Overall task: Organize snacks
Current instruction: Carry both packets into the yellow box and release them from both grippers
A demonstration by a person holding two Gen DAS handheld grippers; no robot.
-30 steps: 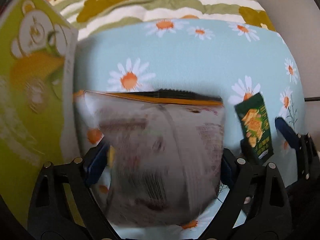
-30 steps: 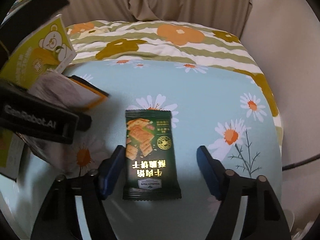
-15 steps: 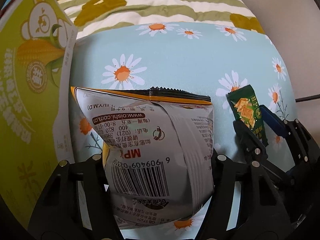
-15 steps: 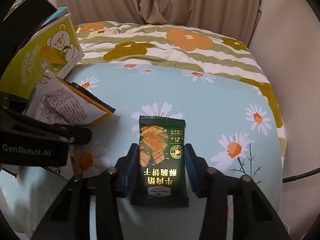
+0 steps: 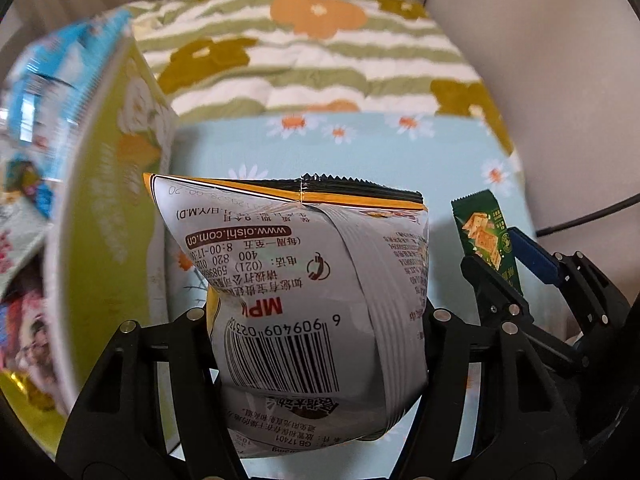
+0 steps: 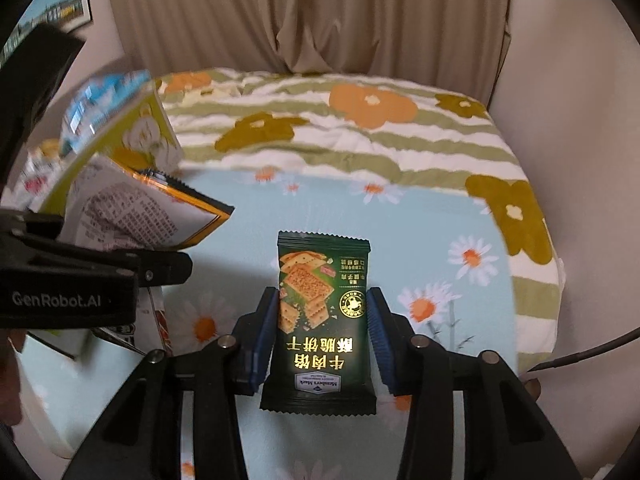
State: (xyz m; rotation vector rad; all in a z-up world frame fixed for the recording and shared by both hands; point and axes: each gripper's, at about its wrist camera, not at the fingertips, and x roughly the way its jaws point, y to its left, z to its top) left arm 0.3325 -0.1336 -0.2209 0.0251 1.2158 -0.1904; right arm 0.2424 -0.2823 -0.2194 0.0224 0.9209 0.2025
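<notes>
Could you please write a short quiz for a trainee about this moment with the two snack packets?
1. True or false: the right gripper holds the dark green cracker packet.
2. What does the left gripper grip?
A. a grey chip bag
B. a blue bottle
C. nothing
3. Which face of the grey chip bag does the left wrist camera see?

Key
1. True; its blue pads press on both side edges.
2. A.
3. The back, with the barcode and small print.
</notes>
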